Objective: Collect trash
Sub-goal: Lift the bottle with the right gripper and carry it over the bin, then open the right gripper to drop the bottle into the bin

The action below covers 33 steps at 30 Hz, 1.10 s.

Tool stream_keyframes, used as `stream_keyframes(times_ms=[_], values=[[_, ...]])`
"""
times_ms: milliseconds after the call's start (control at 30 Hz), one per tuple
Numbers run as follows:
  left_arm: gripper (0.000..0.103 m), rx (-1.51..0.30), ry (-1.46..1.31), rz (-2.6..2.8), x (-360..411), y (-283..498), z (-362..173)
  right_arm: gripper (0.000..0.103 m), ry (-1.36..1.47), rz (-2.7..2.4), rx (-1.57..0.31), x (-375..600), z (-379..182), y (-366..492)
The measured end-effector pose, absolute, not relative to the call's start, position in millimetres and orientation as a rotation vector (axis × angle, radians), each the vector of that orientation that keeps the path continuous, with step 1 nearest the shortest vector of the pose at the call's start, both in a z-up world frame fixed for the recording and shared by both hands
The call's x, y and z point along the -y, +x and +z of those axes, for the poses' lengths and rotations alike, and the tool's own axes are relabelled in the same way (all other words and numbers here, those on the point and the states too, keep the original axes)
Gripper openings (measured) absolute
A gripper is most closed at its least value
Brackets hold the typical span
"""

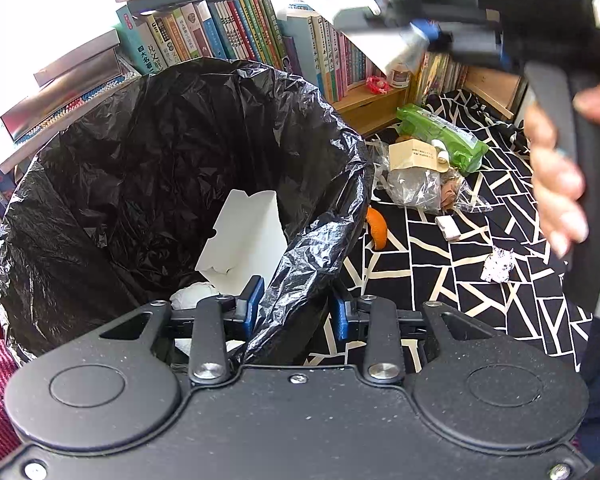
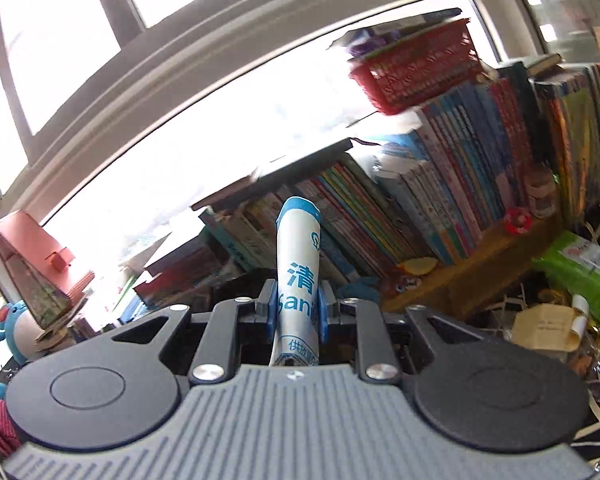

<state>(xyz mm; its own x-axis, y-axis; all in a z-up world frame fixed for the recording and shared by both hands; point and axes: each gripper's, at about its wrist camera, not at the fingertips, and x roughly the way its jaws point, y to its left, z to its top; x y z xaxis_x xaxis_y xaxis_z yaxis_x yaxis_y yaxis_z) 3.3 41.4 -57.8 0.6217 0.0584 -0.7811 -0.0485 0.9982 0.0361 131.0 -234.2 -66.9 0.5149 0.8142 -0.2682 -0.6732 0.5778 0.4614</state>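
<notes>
A black trash bag (image 1: 148,168) gapes open, with a white carton (image 1: 244,240) and crumpled white paper (image 1: 192,296) inside. My left gripper (image 1: 296,310) is shut on the bag's near rim, black plastic bunched between its blue pads. High at the upper right, a hand (image 1: 556,184) holds my right gripper (image 1: 424,38), which is shut on a white paper bag (image 1: 340,12). In the right wrist view that white-and-blue printed paper bag (image 2: 298,264) stands upright between the pads of the right gripper (image 2: 298,304), which points at the bookshelf.
On the black-and-white patterned cloth (image 1: 480,300) lie a green packet (image 1: 440,136), a clear plastic bag (image 1: 416,188), a beige paper (image 1: 414,156), orange peel (image 1: 376,228), a small white piece (image 1: 448,228) and crumpled foil (image 1: 498,266). Books (image 1: 240,28) and a red basket (image 2: 416,68) stand behind.
</notes>
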Motion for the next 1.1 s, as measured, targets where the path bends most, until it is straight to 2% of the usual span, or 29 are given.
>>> stream_keyframes(times_ms=[167,433,733,933,1100], values=[[0.033,-0.899,0.014,0.070,-39,3,-57,0.024,0.264,1.045,-0.493,210,-54,119],[0.034,-0.903,0.019,0.084,-37,4,-57,0.026,0.252,1.127,-0.586,196,-80,111],[0.035,-0.904,0.020,0.086,-36,5,-57,0.052,0.274,1.200,-0.603,194,-83,110],[0.035,-0.904,0.021,0.087,-36,5,-58,0.051,0.273,1.191,-0.614,194,-84,112],[0.036,-0.905,0.022,0.086,-36,5,-58,0.059,0.270,1.176,-0.609,197,-84,112]])
